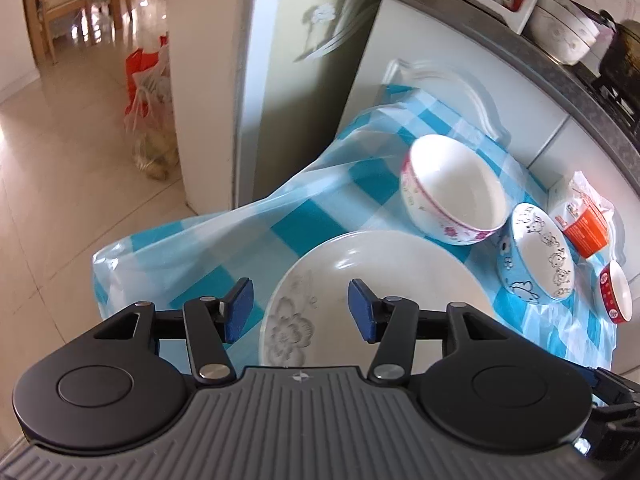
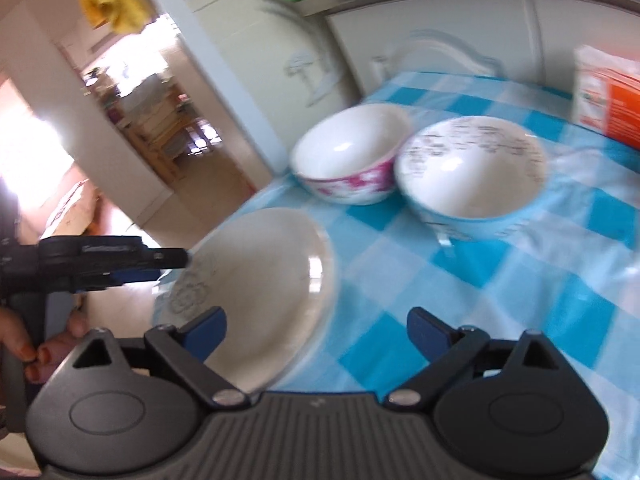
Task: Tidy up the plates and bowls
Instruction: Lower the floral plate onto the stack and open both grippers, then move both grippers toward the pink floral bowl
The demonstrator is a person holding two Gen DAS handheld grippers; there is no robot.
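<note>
Left tongs [image 1: 301, 309]: I see them partly open over the near rim of the white plate [image 1: 384, 280], gripping nothing; blue pads clear of the rim
Right tongs [image 2: 316, 334]: spread wide and empty, over the plate's right edge and the cloth; this view is blurred
Plate: one, flat on the table at its near left, grey flower print on it
Bowls: three, just beyond the plate – pink-flowered bowl [image 1: 454, 188], blue cartoon bowl [image 1: 536, 254] beside it, small red bowl [image 1: 614, 294] farthest right
Table: covered by a blue-and-white checked plastic cloth [image 1: 320, 216], hanging over the edge
Carton: one orange and white carton [image 1: 586, 224] behind the bowls
Room: white cabinets [image 1: 440, 40] right behind, beige tiled floor [image 1: 60, 160], doorway with wooden chairs [image 1: 52, 4]
</note>
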